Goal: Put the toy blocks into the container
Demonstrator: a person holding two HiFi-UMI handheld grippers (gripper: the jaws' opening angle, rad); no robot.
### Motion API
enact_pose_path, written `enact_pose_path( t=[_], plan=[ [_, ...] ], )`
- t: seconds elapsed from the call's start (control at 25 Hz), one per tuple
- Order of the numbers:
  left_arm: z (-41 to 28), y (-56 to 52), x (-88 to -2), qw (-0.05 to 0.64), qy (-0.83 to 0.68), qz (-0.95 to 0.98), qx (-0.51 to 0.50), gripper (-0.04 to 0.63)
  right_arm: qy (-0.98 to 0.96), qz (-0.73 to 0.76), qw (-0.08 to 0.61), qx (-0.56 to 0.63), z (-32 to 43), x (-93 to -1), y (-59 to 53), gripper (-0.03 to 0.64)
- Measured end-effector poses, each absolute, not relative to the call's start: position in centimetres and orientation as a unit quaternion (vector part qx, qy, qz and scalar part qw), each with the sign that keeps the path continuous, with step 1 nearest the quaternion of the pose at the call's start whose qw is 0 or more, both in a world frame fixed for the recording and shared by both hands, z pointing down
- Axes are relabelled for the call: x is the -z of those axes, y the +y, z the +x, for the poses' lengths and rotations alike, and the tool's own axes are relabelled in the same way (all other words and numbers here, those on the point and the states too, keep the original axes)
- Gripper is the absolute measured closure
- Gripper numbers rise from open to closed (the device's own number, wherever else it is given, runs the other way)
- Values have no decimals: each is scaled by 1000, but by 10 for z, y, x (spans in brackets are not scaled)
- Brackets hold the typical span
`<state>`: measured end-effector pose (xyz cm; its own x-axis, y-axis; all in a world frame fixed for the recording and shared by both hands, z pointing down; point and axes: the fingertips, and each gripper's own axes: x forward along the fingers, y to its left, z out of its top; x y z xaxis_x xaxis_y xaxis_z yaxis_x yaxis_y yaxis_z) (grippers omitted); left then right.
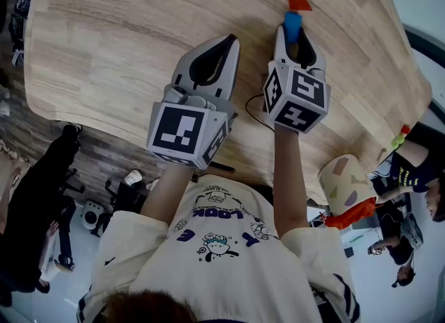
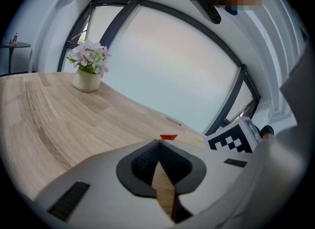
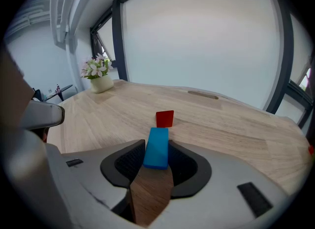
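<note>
- The step in hand looks like the pick-up of the blue block point(image 3: 157, 142). It lies on the wooden table point(image 1: 125, 44) in the upper right of the head view, just below the red block point(image 1: 300, 0).
- To do it well, the pads should sit square on the block's two long sides. The grip should be firm before any lift, because the block is narrow and smooth and could pivot or slip.
- The lift should go straight up, clear of the red block, so that one stays put for its own turn.
- The likely target is the beige patterned container point(image 1: 345, 183), at the lower right of the head view, past the table's near edge. The carry therefore has to swing back towards the person.
- The right gripper point(image 3: 157, 155) has its jaws about halfway in, clamped on the blue block with a pad against each long side.
- The left gripper point(image 2: 158, 142) has its jaws together at the tips with nothing between them. It sits left of centre in the head view.
</note>
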<state>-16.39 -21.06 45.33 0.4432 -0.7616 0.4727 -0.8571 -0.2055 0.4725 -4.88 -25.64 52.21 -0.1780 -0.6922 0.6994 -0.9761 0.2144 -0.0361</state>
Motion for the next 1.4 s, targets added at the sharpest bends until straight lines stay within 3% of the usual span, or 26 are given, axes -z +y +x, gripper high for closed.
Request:
enact_pose_path(
  t=[0.52, 1.4],
  plan=[
    [-143, -204, -425, 326, -517, 789, -61, 565, -733, 579, 261, -244, -40, -491, -239, 449],
    [-82, -163, -354, 254, -488, 833, -54, 565, -722, 636, 163, -218, 26, -393, -185, 449]
  ],
)
